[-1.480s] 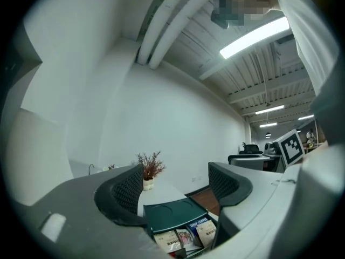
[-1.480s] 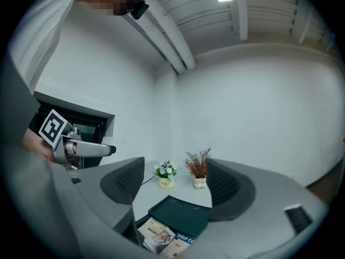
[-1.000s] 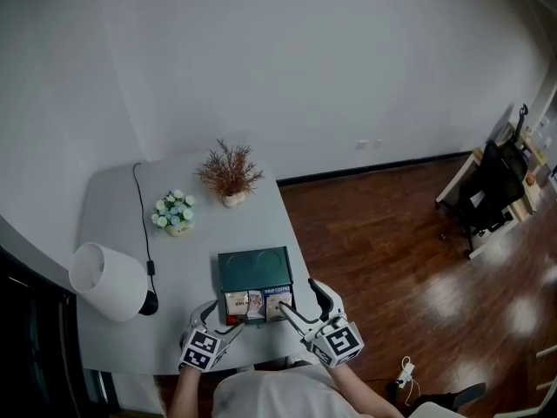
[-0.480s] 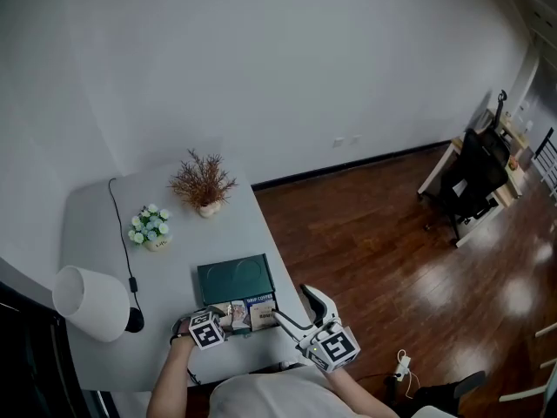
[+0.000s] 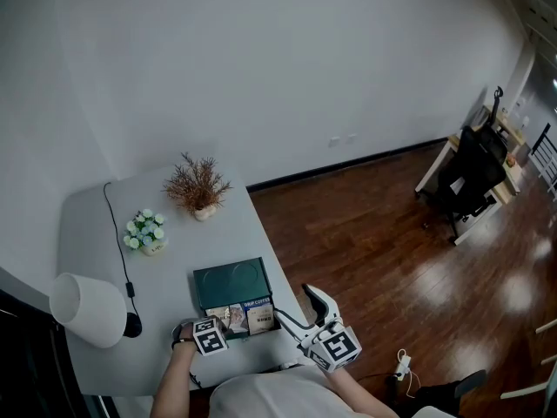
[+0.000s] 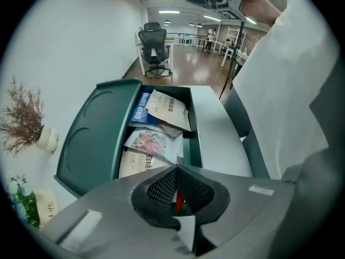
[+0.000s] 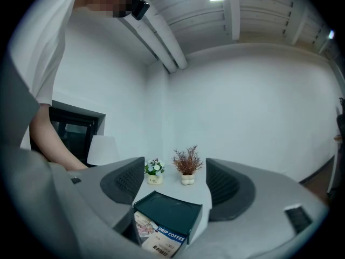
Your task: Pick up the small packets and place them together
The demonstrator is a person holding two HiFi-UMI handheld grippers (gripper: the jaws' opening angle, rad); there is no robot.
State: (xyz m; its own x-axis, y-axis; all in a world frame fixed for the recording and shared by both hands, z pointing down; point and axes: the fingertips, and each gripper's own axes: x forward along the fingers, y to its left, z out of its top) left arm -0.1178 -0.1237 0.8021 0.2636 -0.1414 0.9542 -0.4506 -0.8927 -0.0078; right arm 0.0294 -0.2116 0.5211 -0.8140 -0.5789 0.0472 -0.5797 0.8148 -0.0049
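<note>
Closure is the news: our left tool point(image 6: 177, 171) has dropped to the near edge of the dark green plastic box point(image 6: 89, 139) on the white table point(image 5: 165, 277), and its jaws have just been closing. They now meet, with a thin red sliver point(image 6: 178, 201) pinched between the pads, likely a packet's edge. The small printed paper packets point(image 6: 148, 142) lie in the open drawer just beyond its tips. Our right tool point(image 5: 294, 304) hangs level, jaws wide apart and empty, the box ahead and below it. We judge lifting comes next.
</note>
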